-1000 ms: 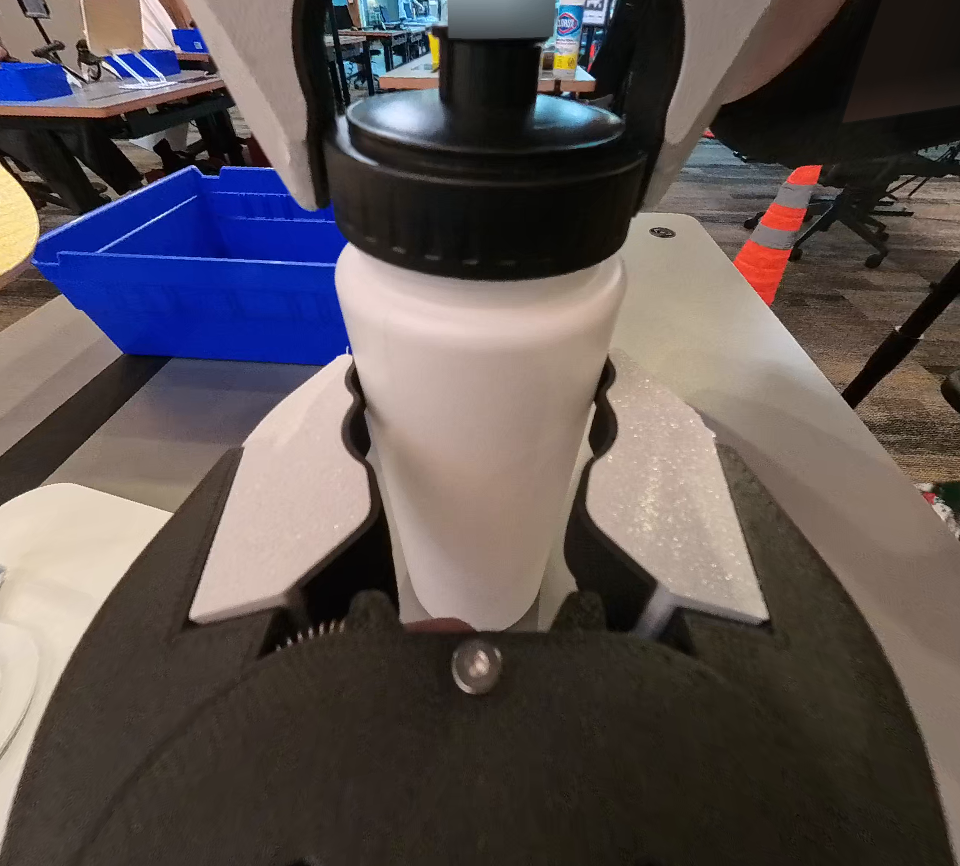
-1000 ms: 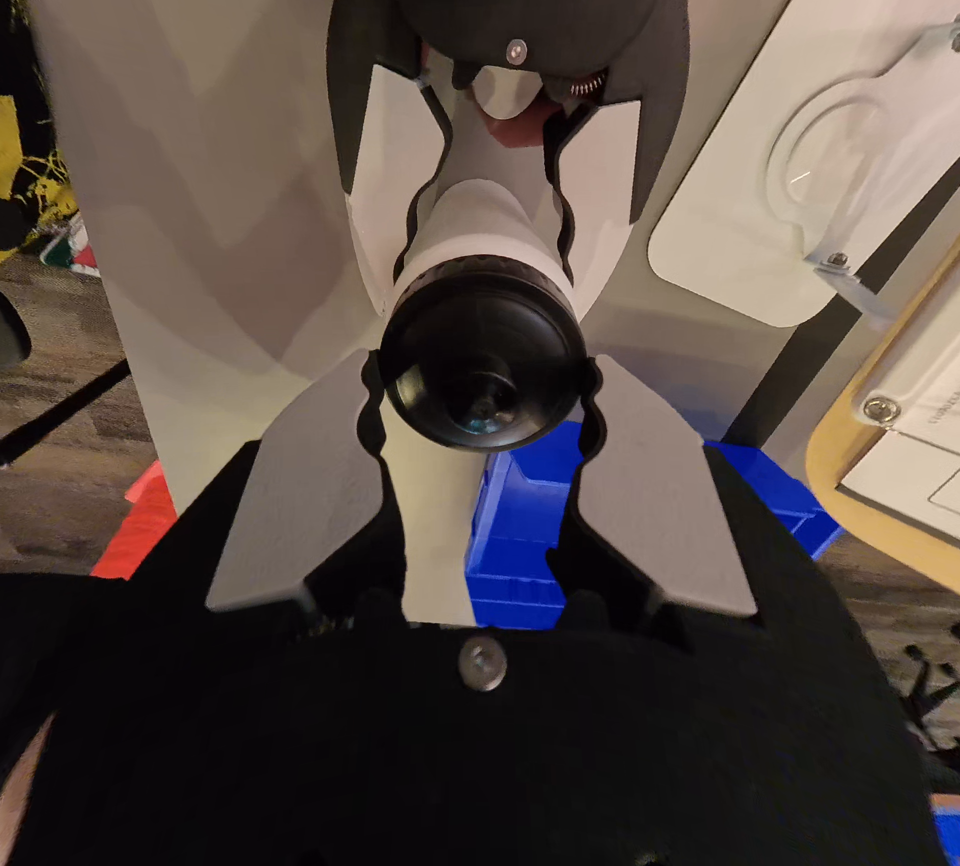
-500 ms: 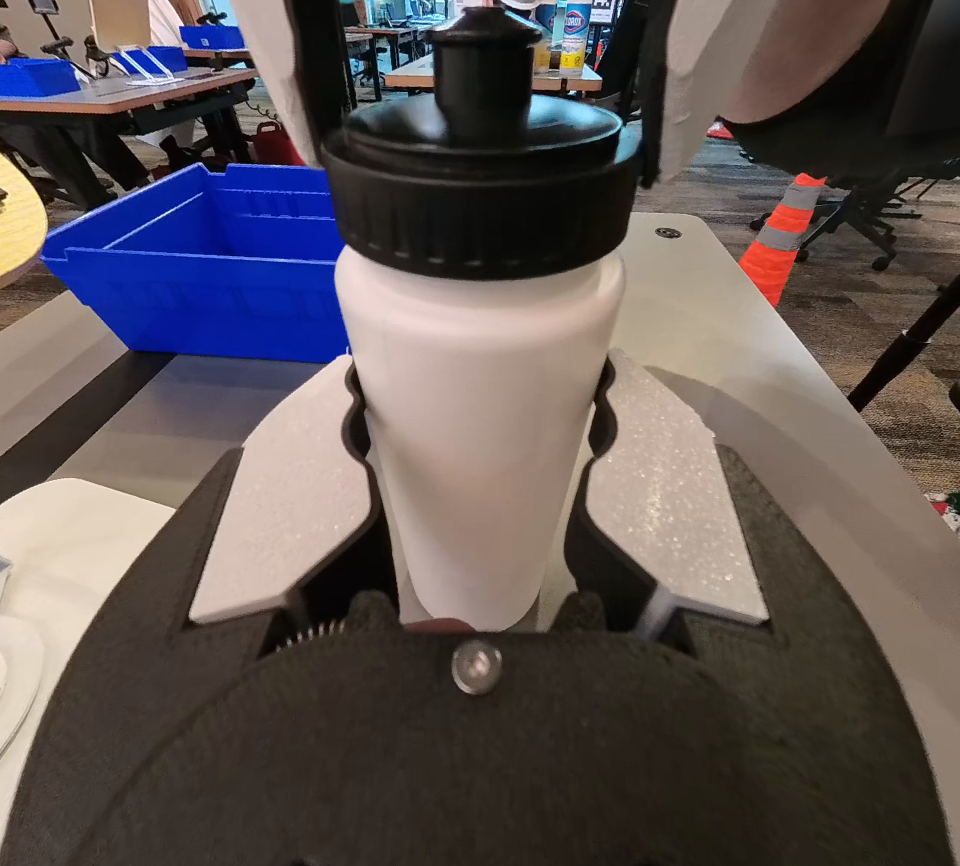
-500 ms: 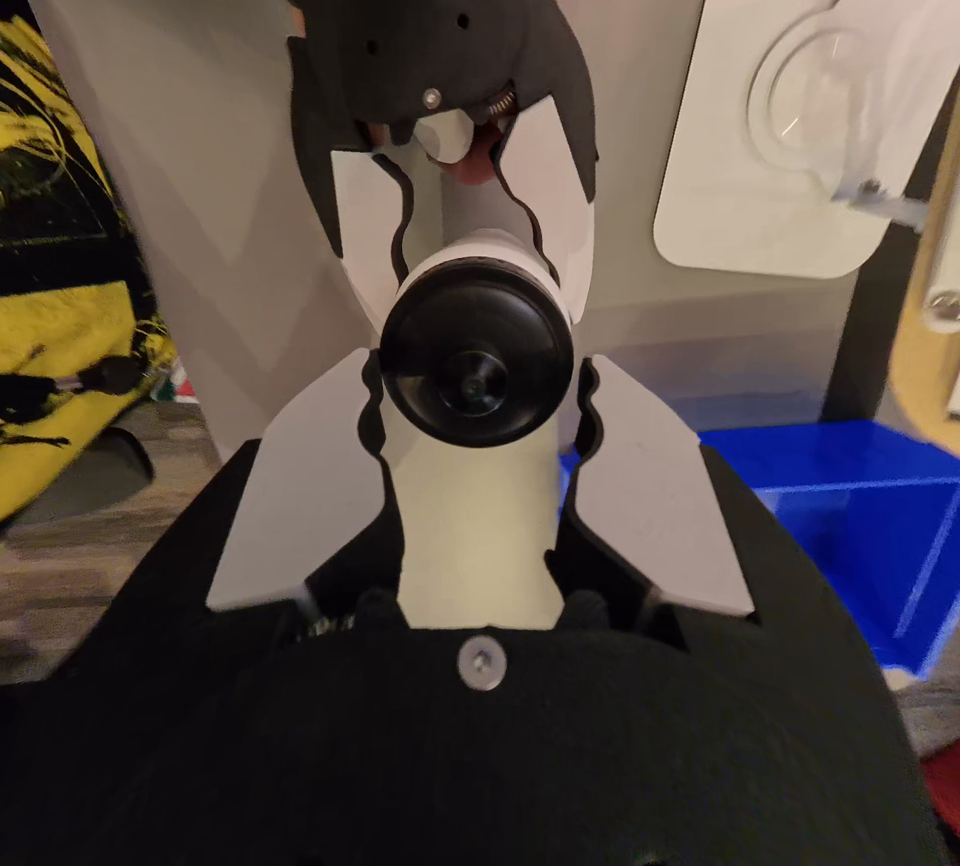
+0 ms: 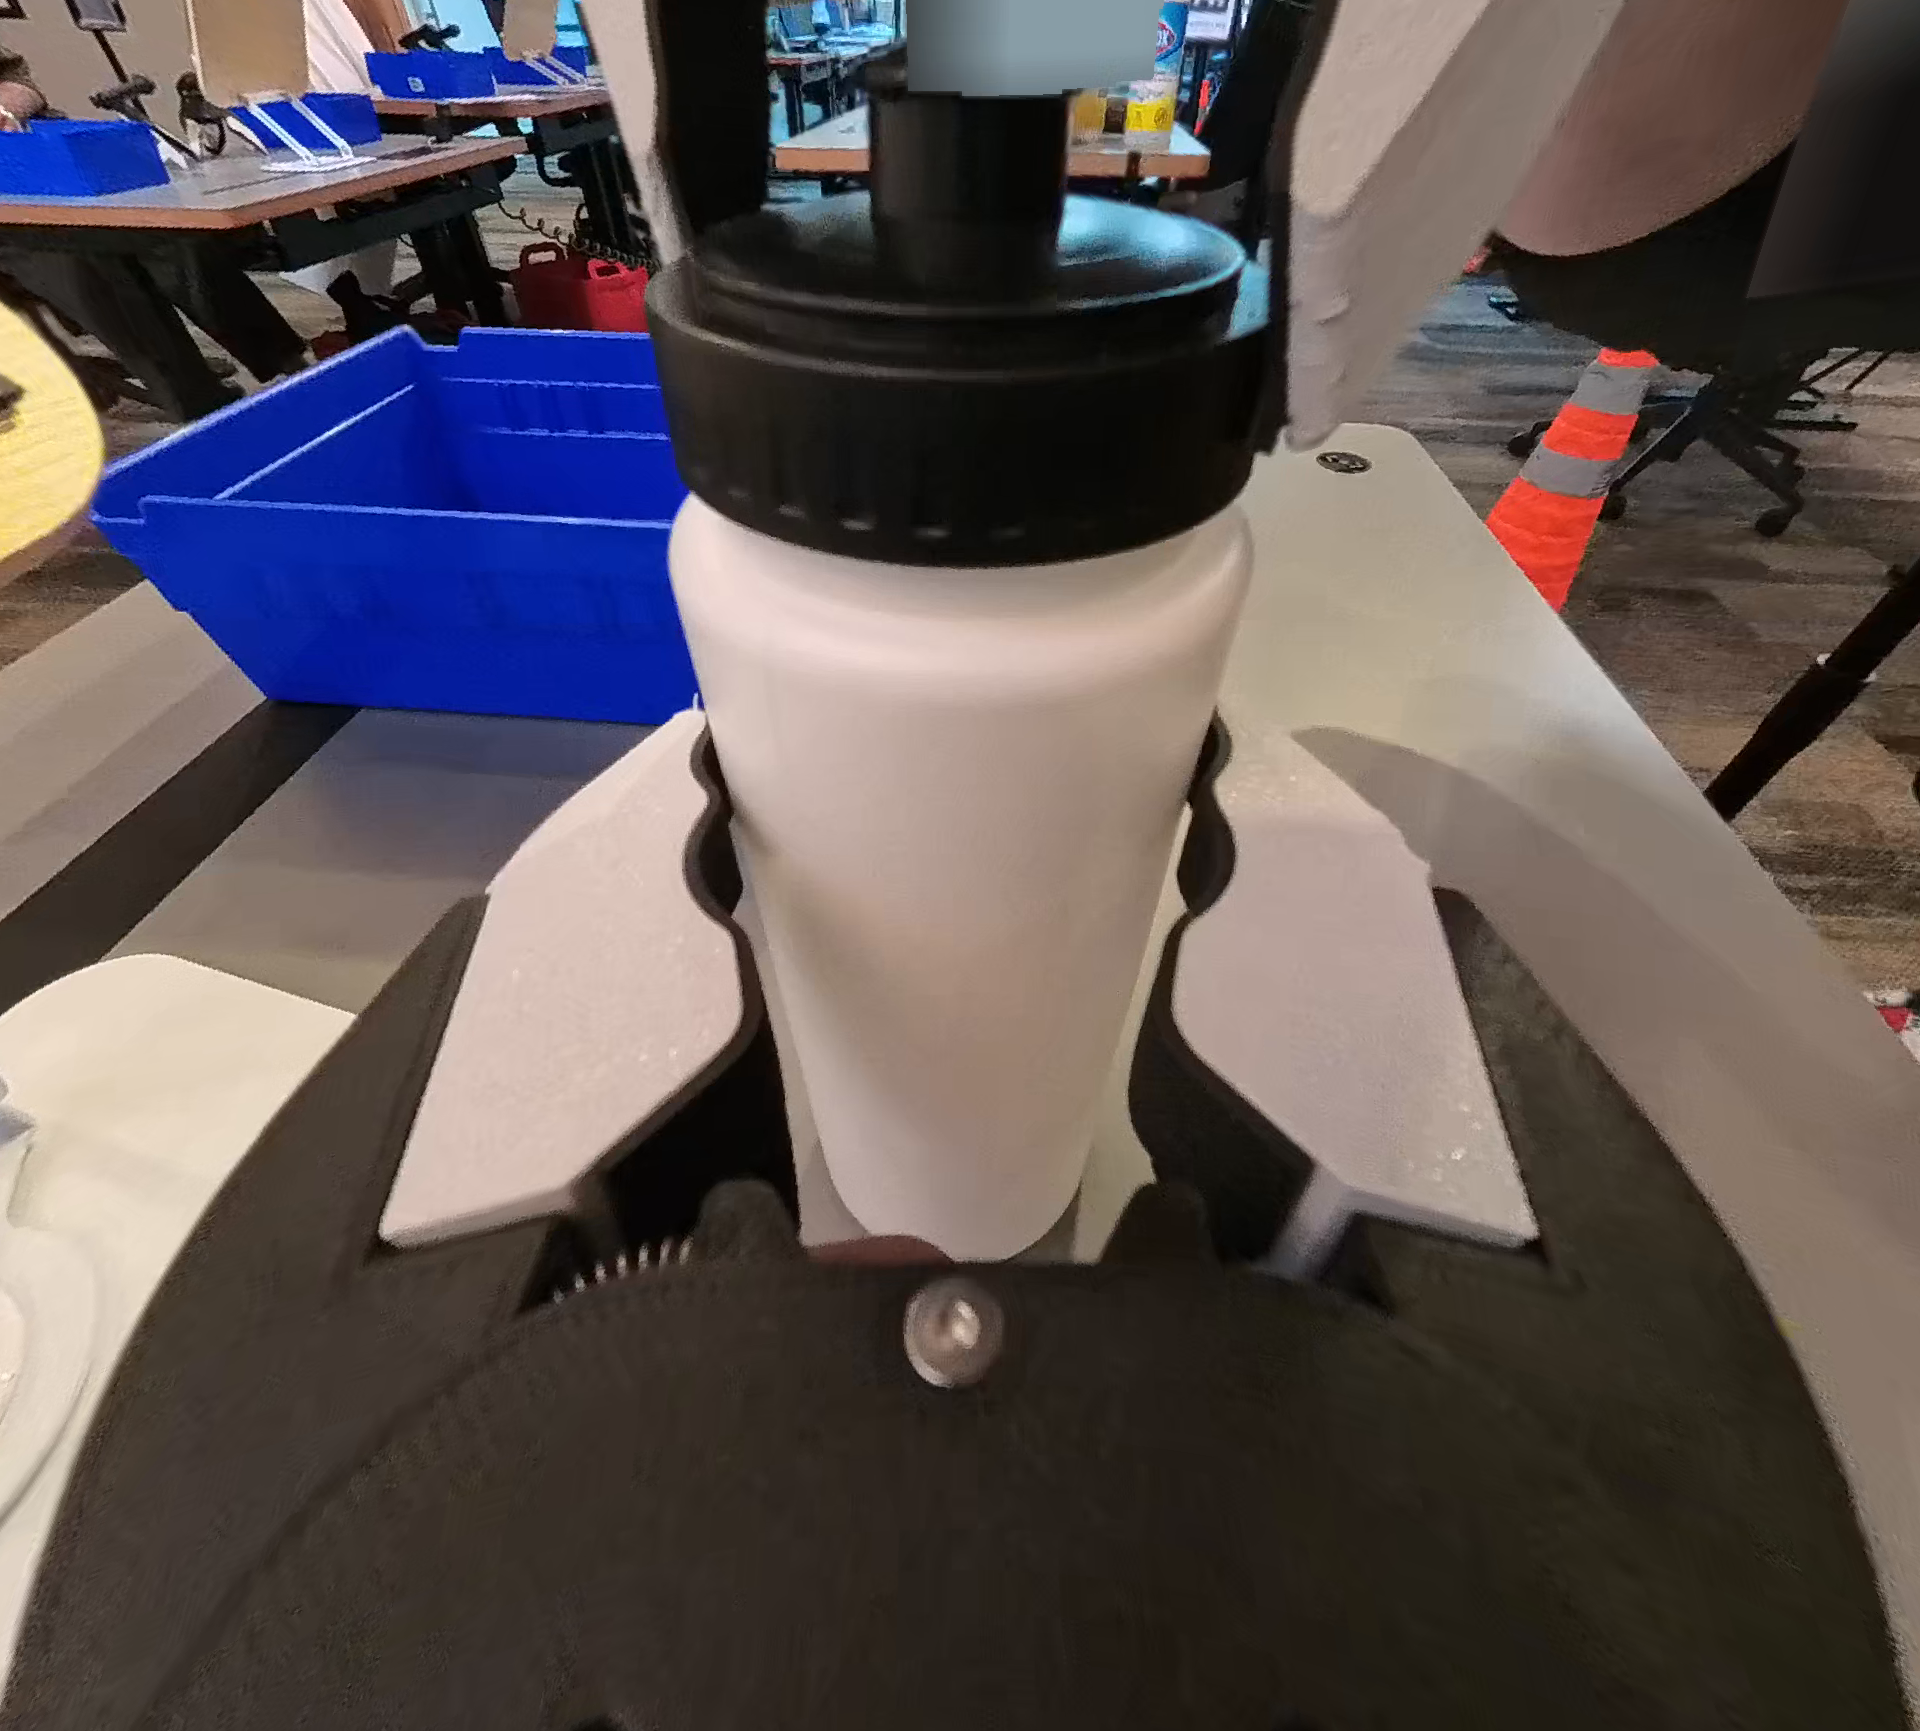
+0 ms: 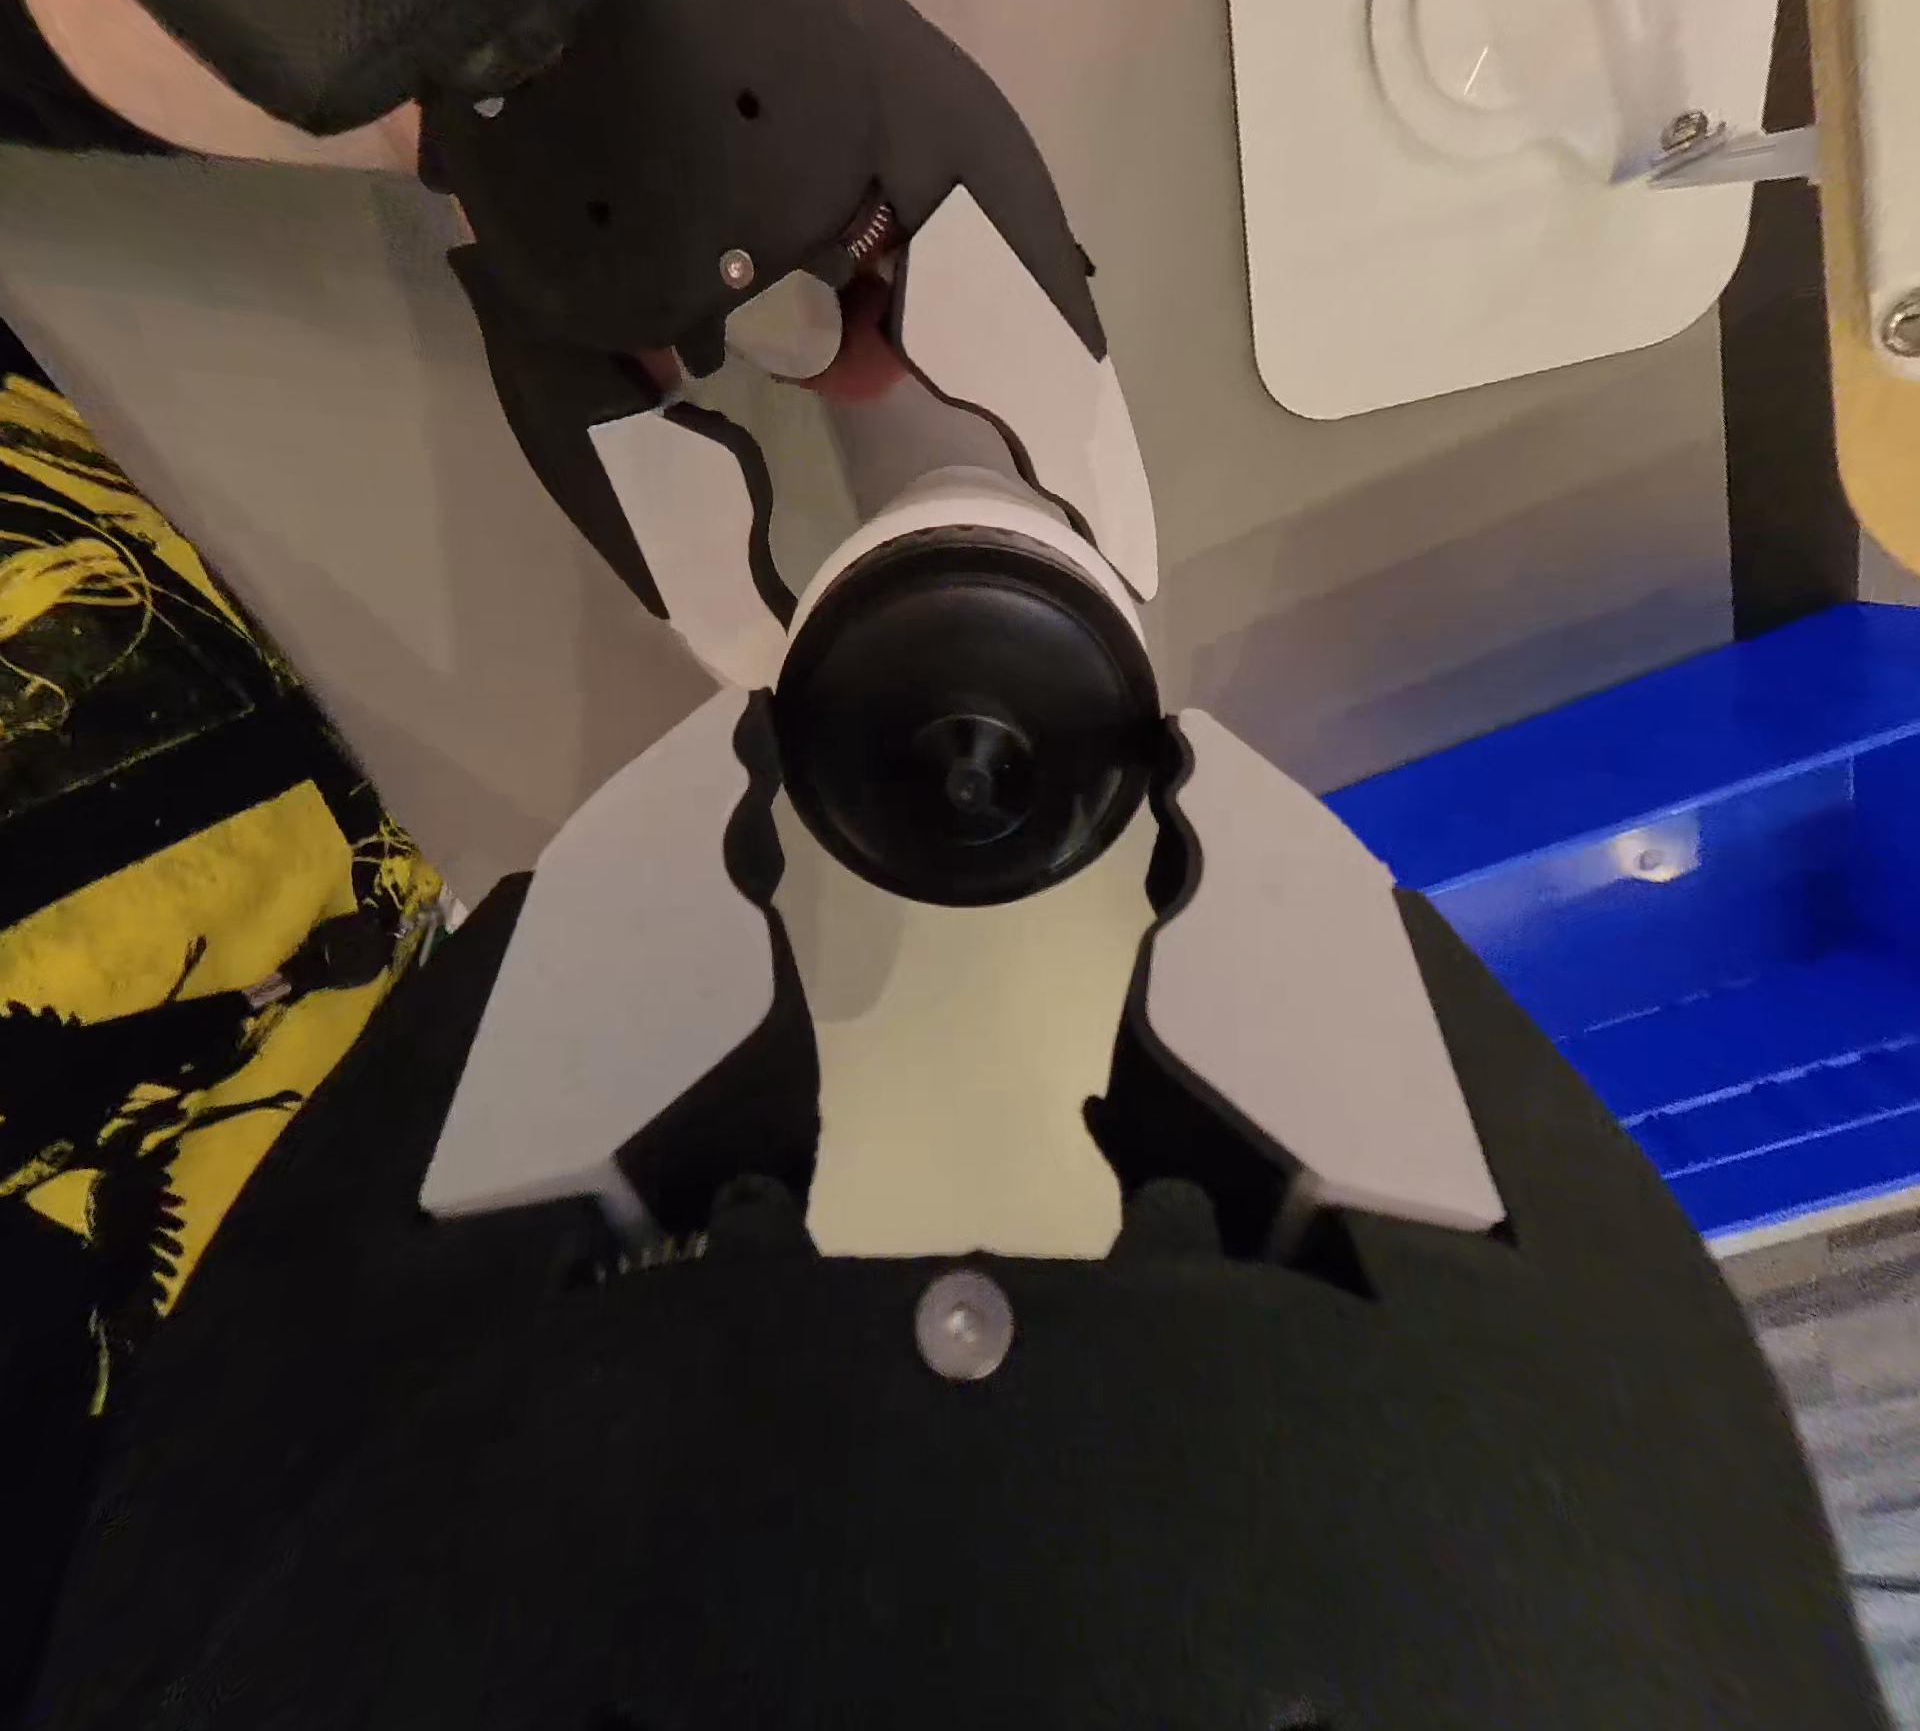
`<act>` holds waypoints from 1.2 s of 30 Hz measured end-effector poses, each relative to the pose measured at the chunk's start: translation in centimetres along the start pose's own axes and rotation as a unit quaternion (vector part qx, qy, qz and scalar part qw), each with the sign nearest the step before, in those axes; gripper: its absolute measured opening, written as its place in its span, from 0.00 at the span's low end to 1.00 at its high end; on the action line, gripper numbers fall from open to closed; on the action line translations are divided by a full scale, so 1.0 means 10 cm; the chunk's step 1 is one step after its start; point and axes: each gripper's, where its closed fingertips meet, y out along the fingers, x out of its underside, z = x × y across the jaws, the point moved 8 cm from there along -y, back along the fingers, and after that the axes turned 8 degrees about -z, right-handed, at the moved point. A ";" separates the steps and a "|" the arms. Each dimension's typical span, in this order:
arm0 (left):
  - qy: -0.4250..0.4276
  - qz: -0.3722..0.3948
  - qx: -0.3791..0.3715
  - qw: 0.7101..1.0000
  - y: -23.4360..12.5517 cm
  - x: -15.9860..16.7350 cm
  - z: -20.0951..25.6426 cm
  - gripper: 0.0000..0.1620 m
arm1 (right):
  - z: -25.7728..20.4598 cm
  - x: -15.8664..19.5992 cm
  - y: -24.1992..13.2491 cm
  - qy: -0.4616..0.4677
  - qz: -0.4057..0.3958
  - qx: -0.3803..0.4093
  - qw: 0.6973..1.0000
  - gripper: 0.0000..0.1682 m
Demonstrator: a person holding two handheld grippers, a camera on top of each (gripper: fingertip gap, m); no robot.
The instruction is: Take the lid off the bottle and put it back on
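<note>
Grip comes first: the left tool (image 5: pixel 956 860), low in the frame, is clamped on the white bottle (image 5: pixel 961 808), held upright above the desk (image 5: pixel 1455 642). At centre frame the right tool (image 6: pixel 961 793) pinches the black lid (image 6: pixel 966 725), seated on the neck. Best to turn squarely about the bottle's axis, no tilt.
</note>
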 end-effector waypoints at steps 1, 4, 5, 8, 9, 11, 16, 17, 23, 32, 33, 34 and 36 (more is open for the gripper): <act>0.001 -0.002 0.000 1.000 0.00 0.00 0.01 0.52 | -0.01 0.01 0.00 -0.020 0.000 0.006 1.000 0.42; -0.001 -0.002 0.001 1.000 0.00 0.00 0.00 0.52 | 0.04 0.00 -0.02 -0.097 0.004 0.011 0.995 0.48; -0.001 -0.002 0.000 1.000 0.00 0.00 0.00 0.52 | 0.06 0.00 -0.03 -0.133 0.002 0.021 0.991 0.52; -0.003 -0.002 0.001 1.000 0.01 0.00 0.00 0.52 | 0.08 -0.02 -0.06 -0.202 -0.007 0.025 0.979 0.49; -0.003 -0.001 0.001 1.000 0.01 0.00 -0.01 0.52 | 0.07 -0.03 -0.06 -0.219 -0.009 0.020 0.975 0.47; -0.002 -0.001 0.001 1.000 0.00 0.00 -0.01 0.52 | 0.04 -0.04 -0.05 -0.231 -0.017 0.009 0.973 0.40; -0.011 0.002 -0.001 1.000 0.00 0.00 -0.03 0.52 | 0.07 -0.04 -0.05 -0.063 -0.008 -0.020 0.998 0.40; -0.010 0.003 0.001 1.000 0.00 0.00 -0.03 0.52 | 0.07 -0.04 -0.04 -0.030 -0.001 -0.018 0.999 0.40; -0.001 -0.002 0.000 1.000 0.01 0.00 0.00 0.52 | 0.01 -0.02 -0.07 -0.111 -0.007 0.033 0.993 0.44; -0.002 0.000 0.002 1.000 0.01 0.00 0.00 0.52 | 0.03 -0.08 -0.09 -0.237 -0.017 -0.006 0.971 0.37; -0.002 0.000 0.001 1.000 0.01 0.00 0.00 0.52 | 0.04 -0.07 -0.09 -0.213 -0.018 -0.009 0.977 0.37; -0.003 0.001 0.001 1.000 0.02 0.00 0.00 0.52 | 0.04 -0.08 -0.08 -0.173 -0.018 -0.016 0.985 0.37; -0.003 0.000 0.001 1.000 0.01 0.00 -0.01 0.52 | 0.07 -0.07 -0.06 -0.075 -0.008 -0.039 0.996 0.38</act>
